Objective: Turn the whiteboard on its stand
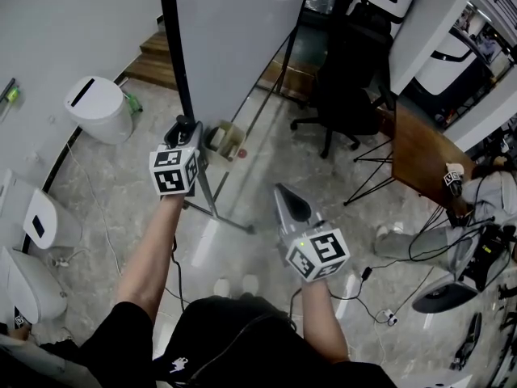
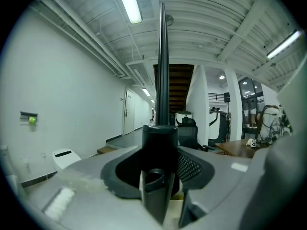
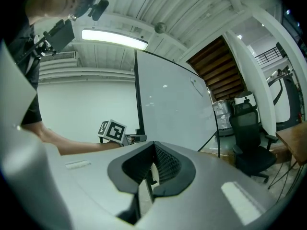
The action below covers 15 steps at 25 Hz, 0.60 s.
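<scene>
The whiteboard (image 1: 234,31) stands tall on its stand, its white panel edged by a black frame post (image 1: 176,55). My left gripper (image 1: 182,128) is shut on the lower end of that post, just above the grey stand leg (image 1: 212,207). In the left gripper view the black frame edge (image 2: 162,71) rises straight up from between the jaws, and its black corner piece (image 2: 160,145) fills the gap. My right gripper (image 1: 283,194) hangs free to the right of the stand, jaws together with nothing in them. In the right gripper view the board's face (image 3: 172,104) is ahead.
A white bin (image 1: 98,107) stands left of the board by the wall. A black office chair (image 1: 343,95) and a wooden table (image 1: 420,156) are to the right. Cables (image 1: 388,297) trail over the floor at the lower right. White machines (image 1: 40,221) line the left edge.
</scene>
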Available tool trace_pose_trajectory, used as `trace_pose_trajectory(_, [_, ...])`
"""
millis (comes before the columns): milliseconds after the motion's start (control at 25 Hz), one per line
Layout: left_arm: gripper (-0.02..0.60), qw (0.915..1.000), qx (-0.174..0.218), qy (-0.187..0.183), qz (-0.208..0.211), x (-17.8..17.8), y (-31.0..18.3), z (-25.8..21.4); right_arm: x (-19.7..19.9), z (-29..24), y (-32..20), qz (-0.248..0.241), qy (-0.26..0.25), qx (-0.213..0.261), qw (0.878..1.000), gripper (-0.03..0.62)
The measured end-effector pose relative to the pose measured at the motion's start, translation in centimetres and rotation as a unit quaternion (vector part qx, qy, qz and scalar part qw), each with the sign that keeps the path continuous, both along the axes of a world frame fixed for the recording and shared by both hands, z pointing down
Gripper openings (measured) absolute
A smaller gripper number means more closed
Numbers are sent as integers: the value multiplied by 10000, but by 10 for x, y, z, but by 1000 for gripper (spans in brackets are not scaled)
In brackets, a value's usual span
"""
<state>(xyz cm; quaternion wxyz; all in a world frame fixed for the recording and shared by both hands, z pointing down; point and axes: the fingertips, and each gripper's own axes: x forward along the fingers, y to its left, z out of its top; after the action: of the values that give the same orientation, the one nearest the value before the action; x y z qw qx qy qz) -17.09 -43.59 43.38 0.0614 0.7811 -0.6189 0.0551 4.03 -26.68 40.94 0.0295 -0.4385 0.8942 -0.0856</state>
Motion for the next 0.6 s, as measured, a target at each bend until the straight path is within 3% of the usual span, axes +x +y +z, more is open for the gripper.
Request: trace_pose_trajectory(600, [193,10000,-18,-27,-13,-6,41,4,-3,1,23,4,-2,76,10000,9])
